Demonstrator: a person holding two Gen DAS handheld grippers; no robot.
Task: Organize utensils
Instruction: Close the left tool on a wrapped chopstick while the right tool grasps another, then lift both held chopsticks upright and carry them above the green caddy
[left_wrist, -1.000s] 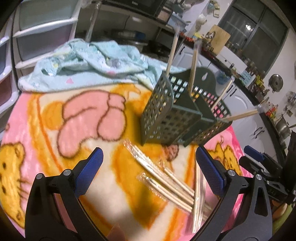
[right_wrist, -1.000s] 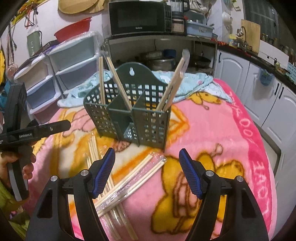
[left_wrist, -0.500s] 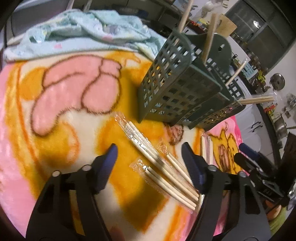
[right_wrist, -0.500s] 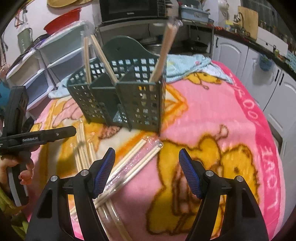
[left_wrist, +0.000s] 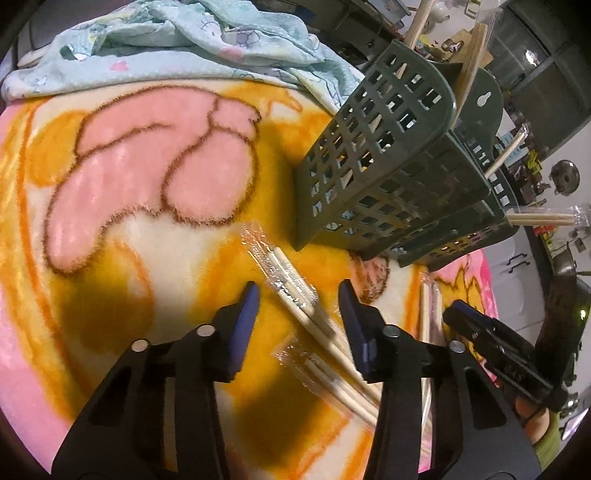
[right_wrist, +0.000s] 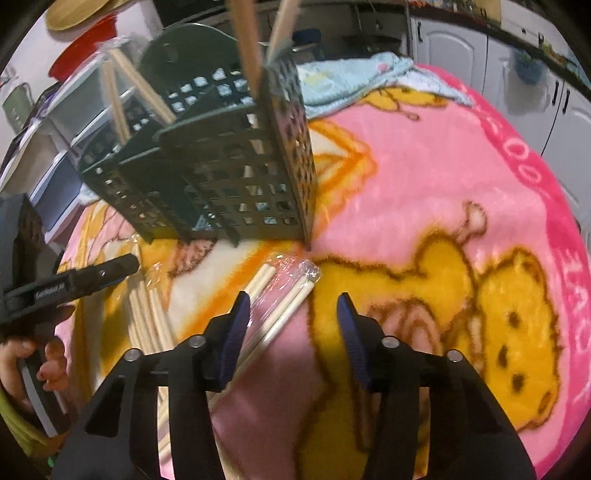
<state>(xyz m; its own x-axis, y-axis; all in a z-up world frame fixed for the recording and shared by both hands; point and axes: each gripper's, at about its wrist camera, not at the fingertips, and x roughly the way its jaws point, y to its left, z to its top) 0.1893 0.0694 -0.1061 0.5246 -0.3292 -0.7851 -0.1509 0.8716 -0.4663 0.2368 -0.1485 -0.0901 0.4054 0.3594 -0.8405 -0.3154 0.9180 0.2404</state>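
A dark green slotted utensil caddy (left_wrist: 388, 177) (right_wrist: 229, 177) stands on the cartoon blanket with several chopsticks upright in it. Clear-wrapped chopstick pairs lie in front of it. My left gripper (left_wrist: 299, 295) hangs low over one wrapped pair (left_wrist: 291, 280), which lies slantwise between its closing jaws, and a gap shows on each side. My right gripper (right_wrist: 291, 301) is also closing. Another wrapped pair (right_wrist: 284, 291) lies between its jaws, close to the left blue pad (right_wrist: 236, 325), with no visible pressing.
A second wrapped pair (left_wrist: 332, 373) lies under the left gripper's right finger, and more chopsticks (right_wrist: 147, 314) lie to the left. A crumpled light blue cloth (left_wrist: 184, 37) lies behind the caddy. White cabinets (right_wrist: 443, 44) and plastic drawers stand beyond the blanket's edge.
Both grippers have come down close over the wrapped chopsticks and their jaws have narrowed. The caddy now looms larger in both views.
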